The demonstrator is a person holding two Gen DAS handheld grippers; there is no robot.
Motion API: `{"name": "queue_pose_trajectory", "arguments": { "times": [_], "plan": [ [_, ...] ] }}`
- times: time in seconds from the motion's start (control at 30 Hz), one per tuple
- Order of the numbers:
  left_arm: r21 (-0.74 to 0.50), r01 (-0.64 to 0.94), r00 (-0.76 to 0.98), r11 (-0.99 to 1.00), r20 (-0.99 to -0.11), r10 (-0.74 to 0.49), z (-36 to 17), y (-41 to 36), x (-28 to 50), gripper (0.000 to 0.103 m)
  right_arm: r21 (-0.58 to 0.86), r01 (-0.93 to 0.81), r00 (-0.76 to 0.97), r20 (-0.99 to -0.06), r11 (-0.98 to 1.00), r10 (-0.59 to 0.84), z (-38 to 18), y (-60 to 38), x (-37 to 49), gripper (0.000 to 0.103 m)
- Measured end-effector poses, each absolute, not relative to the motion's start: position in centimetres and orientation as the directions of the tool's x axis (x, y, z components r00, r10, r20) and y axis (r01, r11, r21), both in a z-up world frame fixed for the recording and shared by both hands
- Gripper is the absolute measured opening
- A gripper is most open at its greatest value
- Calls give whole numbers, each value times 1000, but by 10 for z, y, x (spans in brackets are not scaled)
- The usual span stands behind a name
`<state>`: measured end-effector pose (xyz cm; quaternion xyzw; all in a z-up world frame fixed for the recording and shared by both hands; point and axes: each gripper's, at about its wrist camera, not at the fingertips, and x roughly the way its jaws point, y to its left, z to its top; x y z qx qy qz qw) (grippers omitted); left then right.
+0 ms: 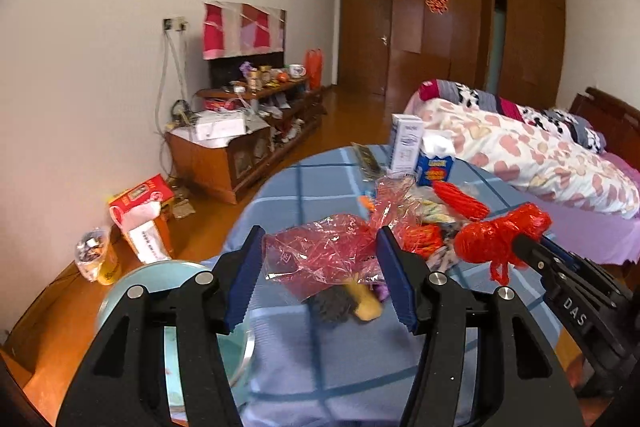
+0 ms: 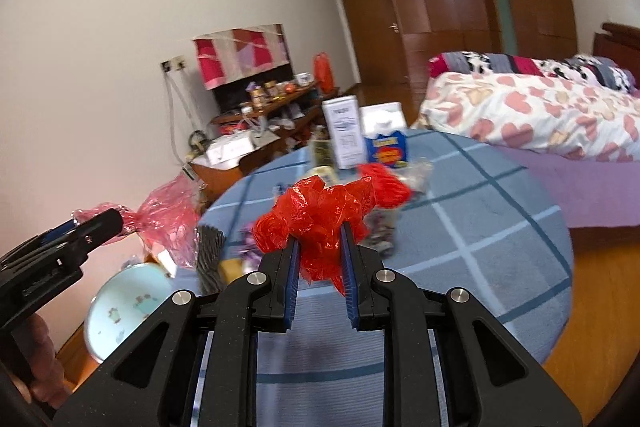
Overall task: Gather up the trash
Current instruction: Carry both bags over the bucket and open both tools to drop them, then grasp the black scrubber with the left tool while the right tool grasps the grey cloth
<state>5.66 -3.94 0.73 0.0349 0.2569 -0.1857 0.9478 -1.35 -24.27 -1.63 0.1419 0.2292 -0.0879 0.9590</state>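
Note:
My left gripper [image 1: 320, 267] is shut on a crumpled clear pink plastic bag [image 1: 332, 251], which spans the gap between its blue pads above the table. In the right wrist view the same gripper [image 2: 108, 223] shows at the left, with the pink bag [image 2: 168, 215] hanging from its tip. My right gripper [image 2: 320, 247] is shut on a bunched red plastic bag [image 2: 320, 219]. It enters the left wrist view from the right [image 1: 524, 247], carrying that red bag [image 1: 500, 239]. More wrappers and a red bundle [image 1: 460, 201] lie on the round table's blue plaid cloth [image 1: 304, 187].
A white box [image 1: 406, 143] and a blue-yellow carton [image 1: 436, 167] stand at the table's far edge. A dark brush with a yellow handle [image 1: 360, 303] lies under the pink bag. A round light-blue object [image 2: 124, 307] sits low on the left. A bed [image 1: 540, 155] flanks the right; a cluttered wooden cabinet [image 1: 232, 155] lines the wall.

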Motion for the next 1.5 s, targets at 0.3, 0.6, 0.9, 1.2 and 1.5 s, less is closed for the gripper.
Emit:
{"name": "queue_pose_trajectory", "arguments": {
  "times": [0.3, 0.6, 0.9, 1.2, 1.5],
  "plan": [
    [-19, 189, 847, 982, -502, -173, 1, 48, 44, 58, 204, 80, 878, -478, 976, 28, -14, -171, 7, 20],
    [-12, 70, 849, 997, -525, -66, -17, 101, 48, 58, 178, -69, 836, -527, 982, 155, -30, -105, 35, 20],
    [6, -25, 809, 1000, -587, 24, -43, 128, 71, 58, 165, -173, 779, -580, 971, 237, -56, -56, 69, 21],
    [44, -68, 763, 997, -641, 80, -72, 135, 86, 73, 243, -264, 680, -640, 933, 359, -85, -37, 104, 50],
    [67, -121, 767, 990, -627, 136, -66, 141, 83, 84, 182, -197, 750, -605, 963, 268, -71, -58, 88, 51]
  ]
}}
